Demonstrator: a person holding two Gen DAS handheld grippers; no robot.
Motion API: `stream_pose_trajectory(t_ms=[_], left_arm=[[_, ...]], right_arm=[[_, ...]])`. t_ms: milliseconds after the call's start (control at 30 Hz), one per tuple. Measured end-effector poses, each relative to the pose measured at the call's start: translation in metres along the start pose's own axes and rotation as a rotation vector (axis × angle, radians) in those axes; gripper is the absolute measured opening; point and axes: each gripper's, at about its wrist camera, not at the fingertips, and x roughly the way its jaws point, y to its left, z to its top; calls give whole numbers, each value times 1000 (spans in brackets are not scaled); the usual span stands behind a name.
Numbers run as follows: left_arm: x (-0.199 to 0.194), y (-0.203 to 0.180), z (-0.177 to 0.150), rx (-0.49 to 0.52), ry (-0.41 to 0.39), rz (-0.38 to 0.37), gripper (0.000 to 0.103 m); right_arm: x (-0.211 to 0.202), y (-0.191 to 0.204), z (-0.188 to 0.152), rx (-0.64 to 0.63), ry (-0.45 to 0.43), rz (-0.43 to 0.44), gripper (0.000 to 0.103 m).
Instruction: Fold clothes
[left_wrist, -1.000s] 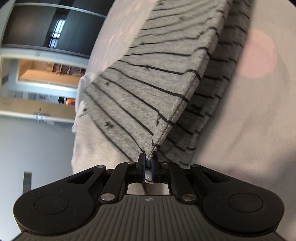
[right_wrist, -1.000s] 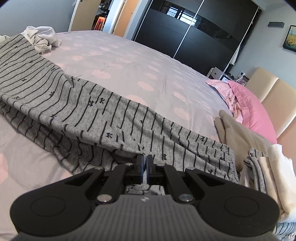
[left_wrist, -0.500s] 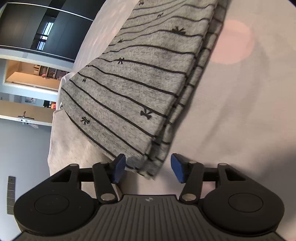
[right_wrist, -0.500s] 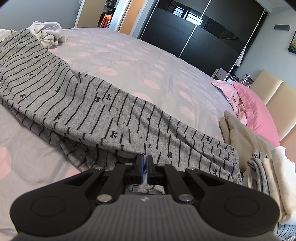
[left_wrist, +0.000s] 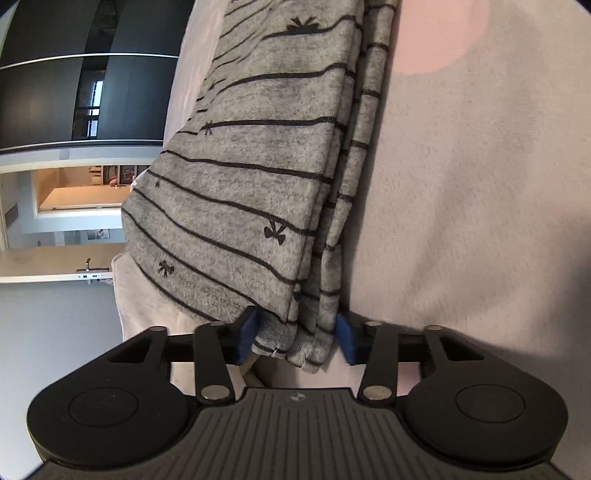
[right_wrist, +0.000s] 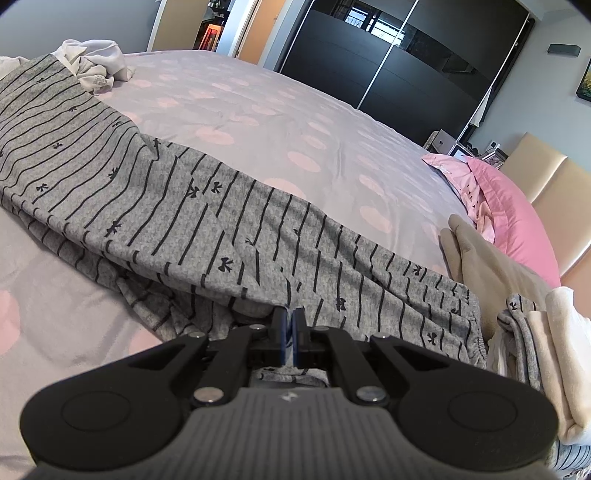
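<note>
Grey striped garment between open gripper fingers

The left hand-held gripper (left_wrist: 295, 334) has its blue fingers (left_wrist: 246, 334) spread, the folded corner of the grey striped garment (left_wrist: 251, 192) lying between them on the pale bed (left_wrist: 480, 221) with pink spots.

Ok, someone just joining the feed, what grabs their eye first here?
The grey black-striped knit garment sprawled across the pink-spotted bedsheet, its edge pinched in the shut right gripper. Next, the bright pink pillow at the right. In the left view, the open left gripper straddles the garment's folded hem.
</note>
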Motion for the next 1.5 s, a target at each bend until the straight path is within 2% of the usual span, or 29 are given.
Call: stream_pose_trajectory(t_ms=[100, 200, 333, 400, 533, 633, 733, 967, 1033, 1067, 1100, 1167, 1333, 1500], left_arm=[[0, 7, 2, -21, 16, -26, 15], [-4, 26, 1, -121, 24, -52, 8], [-12, 55, -3, -274, 31, -61, 8], [-16, 64, -5, -314, 29, -53, 8], [-20, 71, -6, -340, 28, -45, 8], [-20, 74, -6, -353, 29, -43, 8], [-21, 78, -6, -366, 29, -42, 8], [-22, 85, -6, -396, 31, -39, 8], [-33, 99, -7, -435, 19, -27, 8], [-40, 107, -8, -456, 12, -21, 8], [-47, 115, -8, -478, 6, -14, 8], [-60, 130, -9, -520, -8, -1, 8], [-92, 169, -13, -627, -42, 32, 7], [-125, 208, -16, -733, -76, 65, 7]], right_arm=[[0, 0, -3, -3, 4, 7, 3], [-1, 0, -5, 1, 5, 21, 4], [-3, 1, -9, 9, 10, 38, 5], [-2, 4, -13, 12, 21, 40, 13], [-4, 8, -23, 52, 70, 22, 24], [-9, 12, -31, 98, 75, 34, 26], [-8, 18, -34, 154, 76, 21, 26], [3, 9, -30, 404, 105, 39, 26], [7, 4, -28, 454, 108, 46, 26], [10, 2, -28, 462, 118, 47, 24], [13, 0, -28, 470, 128, 47, 10], [15, -6, -30, 494, 142, 55, 8], [-5, -28, -14, 483, 72, 30, 7], [-45, -55, 20, 411, -90, -46, 6]])
